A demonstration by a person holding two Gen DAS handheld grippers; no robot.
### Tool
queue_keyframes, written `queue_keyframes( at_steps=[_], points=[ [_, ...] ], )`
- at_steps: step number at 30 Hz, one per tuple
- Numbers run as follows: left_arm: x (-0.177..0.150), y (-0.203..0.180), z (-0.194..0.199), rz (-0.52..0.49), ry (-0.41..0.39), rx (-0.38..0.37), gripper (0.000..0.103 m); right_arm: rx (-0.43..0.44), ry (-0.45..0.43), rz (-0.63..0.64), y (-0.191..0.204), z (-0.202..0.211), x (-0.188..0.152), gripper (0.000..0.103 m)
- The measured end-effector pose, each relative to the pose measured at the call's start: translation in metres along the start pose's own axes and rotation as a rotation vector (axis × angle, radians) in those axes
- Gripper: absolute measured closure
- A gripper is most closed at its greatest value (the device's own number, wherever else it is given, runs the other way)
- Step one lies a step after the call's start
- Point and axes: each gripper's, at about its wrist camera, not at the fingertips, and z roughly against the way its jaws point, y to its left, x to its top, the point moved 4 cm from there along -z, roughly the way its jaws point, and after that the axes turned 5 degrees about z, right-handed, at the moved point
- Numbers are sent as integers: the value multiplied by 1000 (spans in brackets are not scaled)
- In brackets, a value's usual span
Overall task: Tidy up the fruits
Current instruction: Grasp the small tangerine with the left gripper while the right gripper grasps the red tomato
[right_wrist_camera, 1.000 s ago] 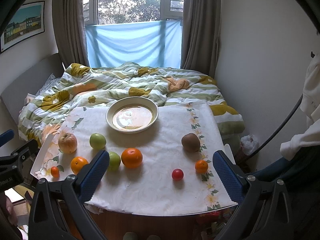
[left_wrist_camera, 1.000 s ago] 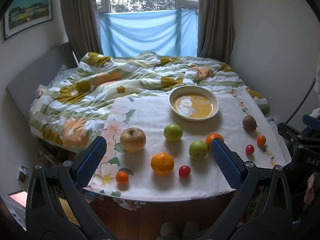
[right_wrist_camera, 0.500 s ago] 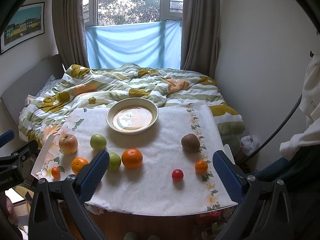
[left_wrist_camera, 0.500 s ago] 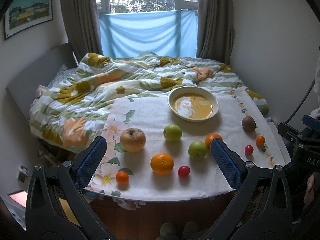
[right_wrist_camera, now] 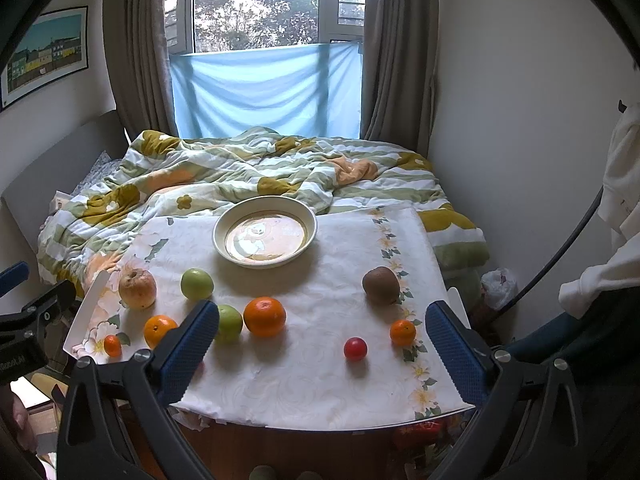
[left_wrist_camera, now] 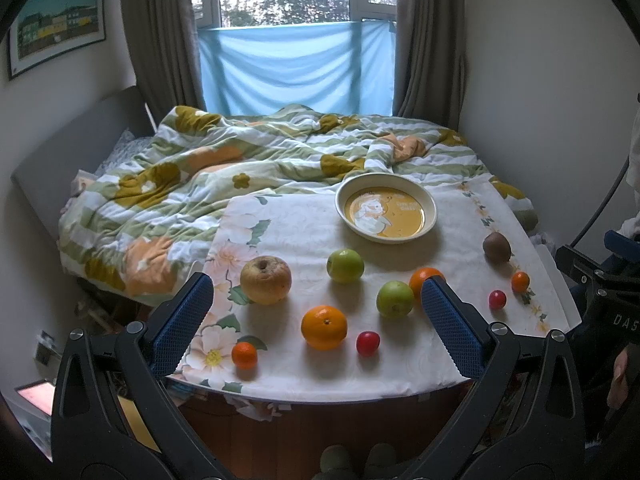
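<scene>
The fruit sits loose on the cloth-covered table (left_wrist_camera: 304, 232), across the middle and lower frame: 2 green apples (left_wrist_camera: 345, 265), a big orange (left_wrist_camera: 324, 327) and small red ones. The bowl (left_wrist_camera: 386, 213), upper centre, is empty. My left gripper (left_wrist_camera: 316, 320) and right gripper (right_wrist_camera: 320, 344) both hang spread wide, holding nothing. I'd start with the orange, straddle it evenly, and close gently so it doesn't roll.

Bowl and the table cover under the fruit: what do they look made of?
Bowl: glossy cream rim and reflective printed base, probably glazed ceramic or melamine; I cannot tell which. Table cover: matte floral fabric, wrinkled and draping over the edge.
</scene>
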Motion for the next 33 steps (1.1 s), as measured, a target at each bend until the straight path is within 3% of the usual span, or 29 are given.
queue_keyframes(
  at_steps=[9, 16, 33],
  points=[
    [0, 3, 2, 11, 4, 10, 0, 18, -1, 9, 4, 1, 1, 0],
    [-5, 32, -8, 65, 50, 50, 0, 77, 37, 53, 16, -19, -1, 0],
    [-78, 90, -90, 89, 192, 90, 0, 264, 150, 143, 87, -108, -64, 0]
  ],
)
